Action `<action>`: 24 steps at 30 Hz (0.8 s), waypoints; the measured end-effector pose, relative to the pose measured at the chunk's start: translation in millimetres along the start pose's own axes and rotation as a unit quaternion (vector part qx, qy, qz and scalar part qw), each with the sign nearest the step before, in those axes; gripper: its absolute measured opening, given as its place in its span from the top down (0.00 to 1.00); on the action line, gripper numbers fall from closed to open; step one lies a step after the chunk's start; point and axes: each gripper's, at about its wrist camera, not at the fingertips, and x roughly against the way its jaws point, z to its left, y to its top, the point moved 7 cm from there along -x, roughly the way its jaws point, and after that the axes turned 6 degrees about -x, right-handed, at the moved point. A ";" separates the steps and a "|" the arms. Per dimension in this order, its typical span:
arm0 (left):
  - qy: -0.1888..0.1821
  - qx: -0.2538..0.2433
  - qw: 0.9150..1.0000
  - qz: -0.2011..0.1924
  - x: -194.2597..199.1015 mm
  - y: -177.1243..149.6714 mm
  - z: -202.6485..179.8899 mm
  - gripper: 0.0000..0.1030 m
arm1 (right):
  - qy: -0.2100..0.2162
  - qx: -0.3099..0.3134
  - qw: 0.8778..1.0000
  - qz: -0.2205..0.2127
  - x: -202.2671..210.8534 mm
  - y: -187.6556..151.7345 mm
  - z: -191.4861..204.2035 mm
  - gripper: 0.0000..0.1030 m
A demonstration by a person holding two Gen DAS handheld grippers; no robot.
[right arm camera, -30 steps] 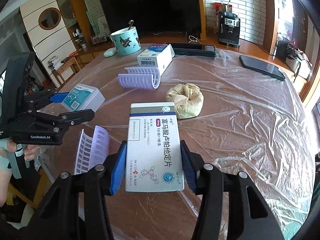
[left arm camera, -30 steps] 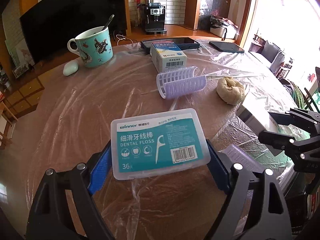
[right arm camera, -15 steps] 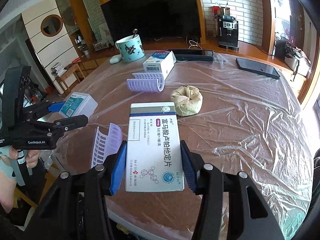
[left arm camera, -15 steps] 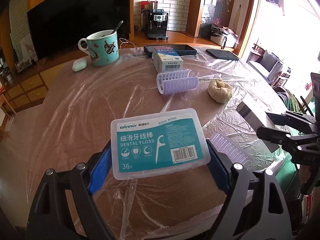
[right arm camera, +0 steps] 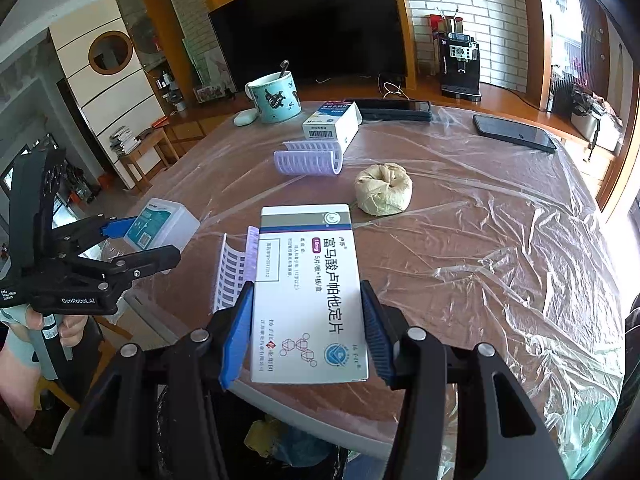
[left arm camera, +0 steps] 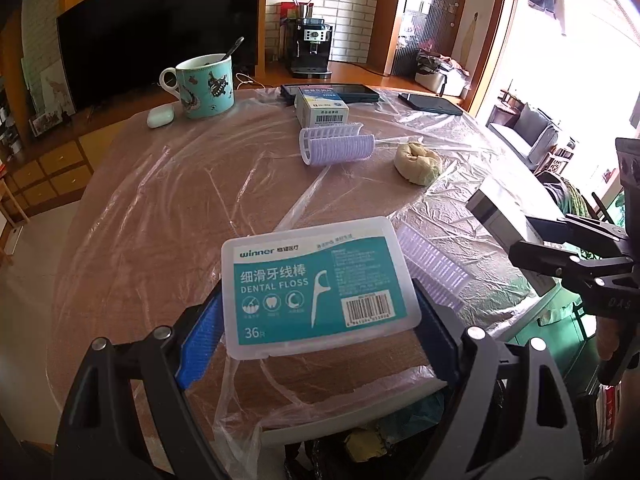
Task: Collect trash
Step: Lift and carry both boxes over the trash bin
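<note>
My left gripper (left arm camera: 318,334) is shut on a clear dental floss box (left arm camera: 320,290) with a teal label, held above the near table edge. My right gripper (right arm camera: 306,334) is shut on a white medicine box (right arm camera: 308,292), its blue pads pressing both long sides. Each gripper shows in the other's view: the left gripper (right arm camera: 140,246) with its floss box (right arm camera: 162,228), the right gripper (left arm camera: 560,248) with its medicine box (left arm camera: 504,216). On the table lie a crumpled beige wad (right arm camera: 384,194), a flat lilac blister strip (right arm camera: 236,272), a curled lilac strip (right arm camera: 308,158) and another small medicine box (right arm camera: 332,126).
The round table (right arm camera: 480,240) is covered in crinkled clear plastic film. A teal mug (left arm camera: 206,86) with a spoon, a white earbud case (left arm camera: 160,116), a tablet (right arm camera: 394,109) and a phone (right arm camera: 514,133) sit at the far side. A dark bin opening with trash (left arm camera: 380,432) lies below the near edge.
Both grippers have drawn back toward the near table edge and risen slightly, each still holding its box. The dark bin opening below the edge now shows in both views.
</note>
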 end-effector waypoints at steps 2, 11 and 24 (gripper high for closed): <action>-0.002 -0.001 1.000 -0.001 3.7 -2.8 -3.4 0.16 | 0.003 0.002 1.000 0.001 2.5 -3.6 2.9 0.51; -0.015 -0.011 1.000 -0.005 18.9 -12.8 -18.4 0.16 | 0.015 0.015 1.000 -0.001 17.7 -15.2 18.2 0.51; -0.021 -0.029 0.999 -0.003 32.4 -30.9 -34.7 0.16 | 0.032 0.021 0.999 0.008 35.7 -39.7 31.3 0.51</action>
